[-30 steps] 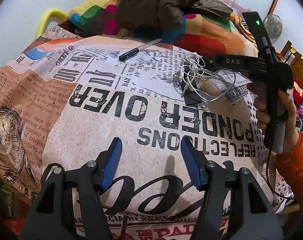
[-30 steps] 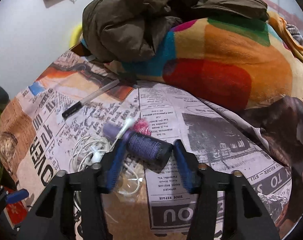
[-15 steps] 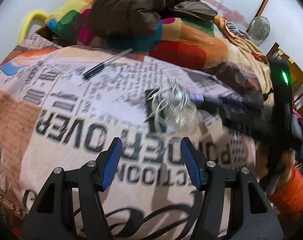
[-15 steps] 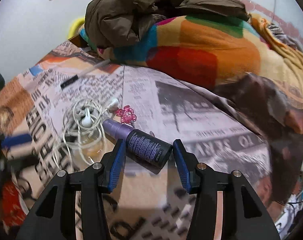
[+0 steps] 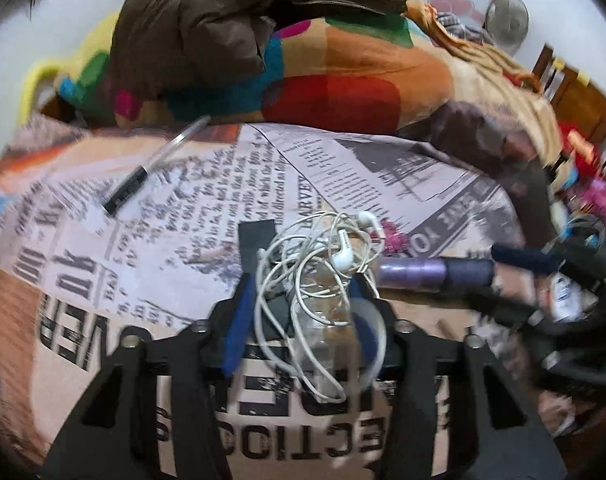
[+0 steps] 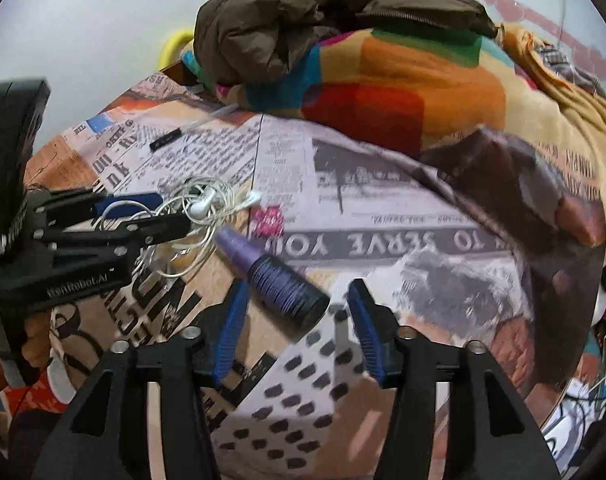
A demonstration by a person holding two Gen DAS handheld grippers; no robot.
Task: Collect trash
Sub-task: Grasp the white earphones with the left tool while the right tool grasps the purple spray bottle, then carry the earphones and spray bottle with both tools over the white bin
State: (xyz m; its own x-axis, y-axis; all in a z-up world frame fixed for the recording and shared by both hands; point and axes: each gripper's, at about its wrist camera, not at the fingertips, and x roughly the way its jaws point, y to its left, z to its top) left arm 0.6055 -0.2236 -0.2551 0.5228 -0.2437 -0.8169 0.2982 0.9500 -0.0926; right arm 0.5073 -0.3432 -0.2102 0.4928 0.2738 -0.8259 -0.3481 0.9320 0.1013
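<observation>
On the far left, a pen (image 5: 155, 168) is lying on the newspaper-print cover (image 5: 103, 240) of the bed, well apart from the rest. Next, the left gripper (image 5: 299, 320) is reaching over a tangle of white earphones (image 5: 323, 256) and some clear plastic (image 5: 323, 316); its blue fingers (image 5: 239, 328) are standing released on both sides of this pile, not pressing it. A small pink item (image 6: 269, 220) is lying just beside the earphones. To the right, a purple bottle (image 6: 275, 276) is lying on its side on the cover, between the fingers (image 6: 229, 328) of the right gripper (image 6: 295, 320), which are spread apart and not clenching it. Behind everything, a brown jacket (image 6: 295, 16) is resting on a colourful blanket (image 6: 403, 92).
</observation>
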